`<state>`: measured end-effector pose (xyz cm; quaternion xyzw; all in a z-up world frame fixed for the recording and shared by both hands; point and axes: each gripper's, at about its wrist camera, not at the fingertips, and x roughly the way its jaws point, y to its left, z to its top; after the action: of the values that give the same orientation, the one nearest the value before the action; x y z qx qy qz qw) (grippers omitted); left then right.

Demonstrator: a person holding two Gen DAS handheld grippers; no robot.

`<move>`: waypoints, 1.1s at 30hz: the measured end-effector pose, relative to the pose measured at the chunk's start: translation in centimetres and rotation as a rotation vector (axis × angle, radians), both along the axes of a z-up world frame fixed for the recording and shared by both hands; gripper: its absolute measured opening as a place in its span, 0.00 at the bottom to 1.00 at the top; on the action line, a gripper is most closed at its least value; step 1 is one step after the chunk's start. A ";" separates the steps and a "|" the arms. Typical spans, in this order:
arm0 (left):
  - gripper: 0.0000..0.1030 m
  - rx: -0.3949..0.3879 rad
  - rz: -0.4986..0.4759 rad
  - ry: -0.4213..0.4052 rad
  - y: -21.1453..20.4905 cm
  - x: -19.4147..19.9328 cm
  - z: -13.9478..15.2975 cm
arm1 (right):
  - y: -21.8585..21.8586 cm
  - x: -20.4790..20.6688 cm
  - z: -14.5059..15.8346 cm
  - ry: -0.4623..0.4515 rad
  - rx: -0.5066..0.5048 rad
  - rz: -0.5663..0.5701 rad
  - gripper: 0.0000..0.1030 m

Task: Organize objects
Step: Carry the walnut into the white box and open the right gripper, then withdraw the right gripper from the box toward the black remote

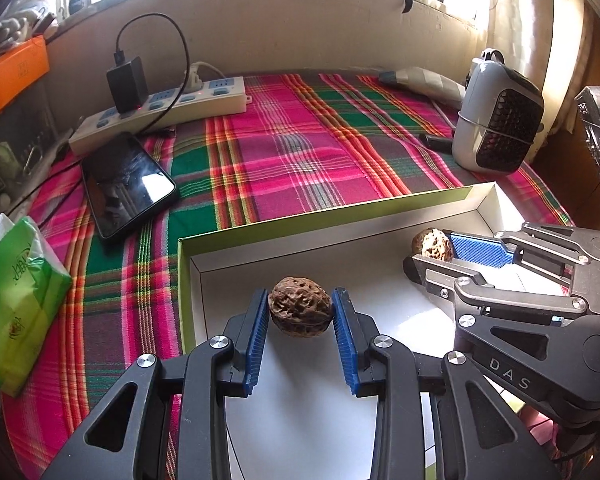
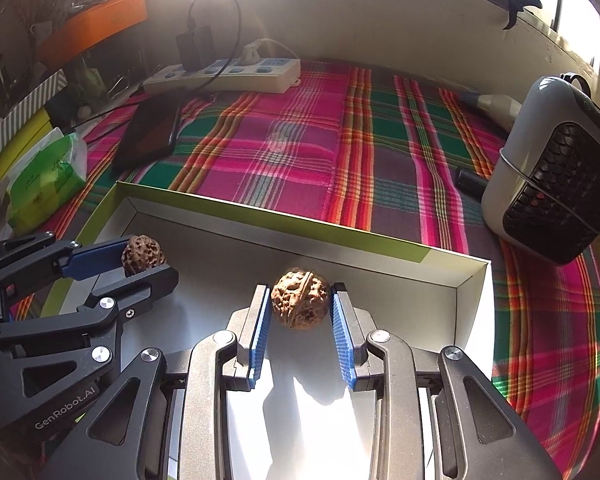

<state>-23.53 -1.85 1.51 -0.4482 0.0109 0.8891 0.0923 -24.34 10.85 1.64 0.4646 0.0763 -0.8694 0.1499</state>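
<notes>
I have a walnut in each gripper — the left gripper clamps the dark nut, the right gripper the pale nut, both hanging over the white floor of the box. I judge this the placing step: next I lower each nut to the floor, apart, then ease the jaws open.

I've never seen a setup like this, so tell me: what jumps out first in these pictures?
Two walnuts, each pinched between blue pads: the left tool holds the darker walnut, the right tool the paler walnut, both over a shallow white box with a green rim. Underneath lies a loud pink-and-green plaid cloth, with a black phone at its left and a grey mini fan at its right.
</notes>
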 end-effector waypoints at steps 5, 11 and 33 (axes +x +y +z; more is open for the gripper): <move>0.30 -0.024 0.002 0.002 0.2 0.0 -0.1 | 0.0 0.0 -0.1 0.009 0.001 -0.006 0.30; 0.30 -0.021 0.014 -0.003 0.1 -0.1 0.0 | 0.5 0.0 -0.1 0.012 -0.008 -0.028 0.47; 0.34 0.037 0.046 0.065 -1.5 4.4 3.0 | 2.4 3.9 2.5 0.074 -0.076 -0.070 0.49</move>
<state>-19.08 -3.34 4.47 -0.4174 -0.0129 0.9052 0.0796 -20.48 13.27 4.18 0.4283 0.0323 -0.8930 0.1342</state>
